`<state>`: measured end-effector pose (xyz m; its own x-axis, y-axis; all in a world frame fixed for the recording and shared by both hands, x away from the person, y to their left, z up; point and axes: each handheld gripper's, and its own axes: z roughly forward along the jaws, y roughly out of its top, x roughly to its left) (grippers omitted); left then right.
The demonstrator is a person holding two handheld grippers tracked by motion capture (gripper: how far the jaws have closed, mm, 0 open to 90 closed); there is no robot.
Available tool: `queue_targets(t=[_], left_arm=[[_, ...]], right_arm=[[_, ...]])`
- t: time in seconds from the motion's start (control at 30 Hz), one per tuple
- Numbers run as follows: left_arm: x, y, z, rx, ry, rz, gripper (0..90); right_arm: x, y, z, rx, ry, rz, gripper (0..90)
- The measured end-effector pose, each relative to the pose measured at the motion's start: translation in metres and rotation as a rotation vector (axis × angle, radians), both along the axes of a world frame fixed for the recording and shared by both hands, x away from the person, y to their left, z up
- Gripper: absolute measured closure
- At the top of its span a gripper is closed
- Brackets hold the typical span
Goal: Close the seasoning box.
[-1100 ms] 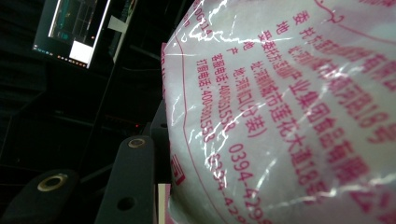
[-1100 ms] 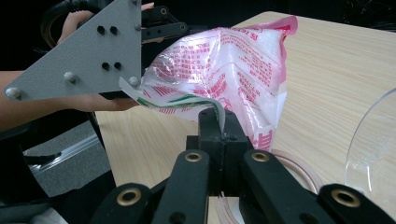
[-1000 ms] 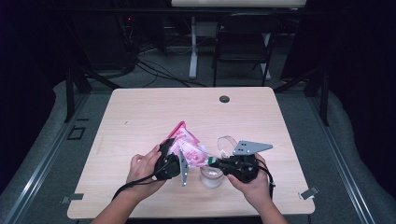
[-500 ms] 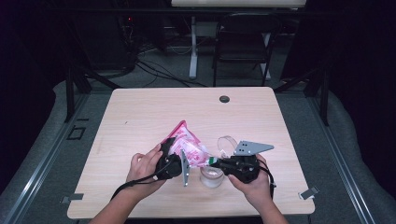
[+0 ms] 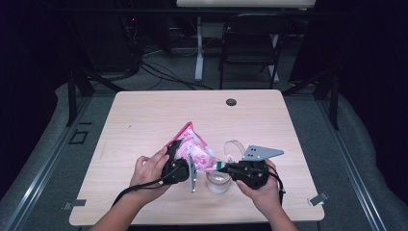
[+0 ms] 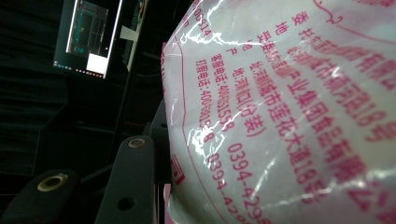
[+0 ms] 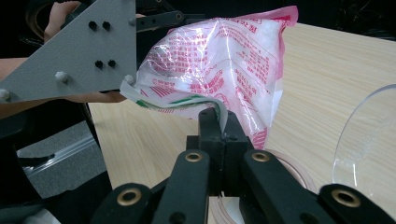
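- Pink-printed clear plastic bag (image 5: 195, 149) of white powder is held up above the wooden surface (image 5: 144, 120), a little toward 6 o'clock of its middle, between the two grippers.
- Left gripper (image 5: 174, 166) holds the bag from the 9 o'clock side; in the left gripper view the bag (image 6: 289, 121) presses against one black jaw, and I cannot tell how the jaws are set.
- Right gripper (image 5: 230, 168) comes in from 3 o'clock; in the right gripper view its jaws are pressed together, pinching the bag's white, green-striped corner (image 7: 187, 101).
- Clear round container (image 5: 217, 182) stands on the surface directly below the bag's pinched corner.
- Clear lid (image 5: 233, 148) lies at 1 o'clock of the container, just beside the right gripper.
- Black grommet (image 5: 231, 102) sits near the surface's 12 o'clock edge.
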<state>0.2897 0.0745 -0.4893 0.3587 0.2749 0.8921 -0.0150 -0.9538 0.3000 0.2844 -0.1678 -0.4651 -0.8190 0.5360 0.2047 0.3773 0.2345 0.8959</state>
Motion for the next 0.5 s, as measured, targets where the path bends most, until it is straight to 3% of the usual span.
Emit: queue_targets(t=[0.5], left_arm=[[-0.0038,-0.0028,0.0004,0.03,-0.018,-0.009,59.7]], right_arm=[[-0.0019,-0.0016,-0.0024,-0.003,0.001,0.0,90.0]])
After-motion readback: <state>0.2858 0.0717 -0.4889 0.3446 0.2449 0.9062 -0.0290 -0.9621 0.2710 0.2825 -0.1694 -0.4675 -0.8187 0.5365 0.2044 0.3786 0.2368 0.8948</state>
